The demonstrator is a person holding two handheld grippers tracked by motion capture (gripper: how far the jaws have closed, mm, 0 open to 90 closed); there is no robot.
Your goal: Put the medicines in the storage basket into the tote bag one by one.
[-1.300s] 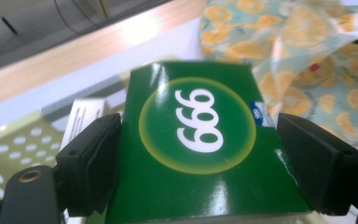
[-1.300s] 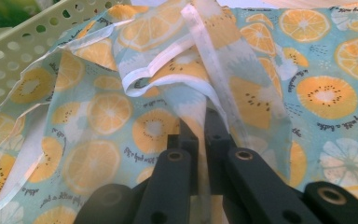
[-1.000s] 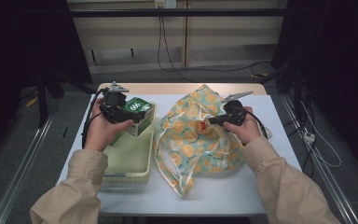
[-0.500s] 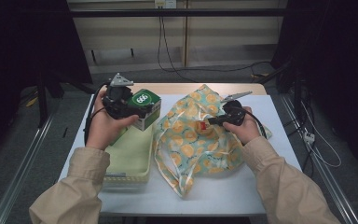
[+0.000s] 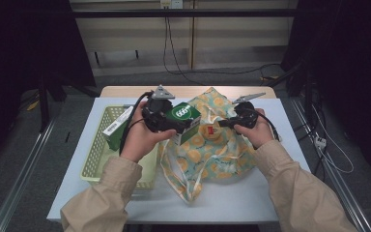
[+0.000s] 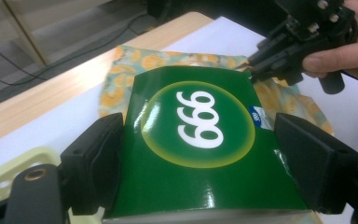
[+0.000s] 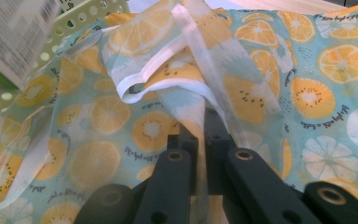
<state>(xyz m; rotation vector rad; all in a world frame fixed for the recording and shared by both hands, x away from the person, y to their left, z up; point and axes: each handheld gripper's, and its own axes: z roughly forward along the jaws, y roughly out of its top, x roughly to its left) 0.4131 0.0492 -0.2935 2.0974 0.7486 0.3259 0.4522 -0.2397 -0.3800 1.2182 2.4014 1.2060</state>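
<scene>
A green box [image 5: 185,121] marked "666" [image 6: 200,119] is clamped between the jaws of my left gripper [image 5: 174,124], lifted over the left edge of a fruit-print cloth bag [image 5: 212,145]. My right gripper [image 5: 221,123] is shut on a fold of that bag's rim [image 7: 186,88], holding it up; the thin fabric runs down between its closed jaws. In the left gripper view the right gripper [image 6: 303,42] and its hand sit just beyond the box. The bag [image 7: 307,93] is teal with orange slices.
A pale green perforated basket [image 5: 101,150] stands on the white table at the left, with another box [image 5: 118,126] leaning in it. The basket's wall [image 7: 98,14] and a white label [image 7: 14,32] appear at the top left of the right gripper view.
The left gripper has carried the green box up and to the right, from over the basket to the bag's edge. The right gripper has stayed shut on the bag.
</scene>
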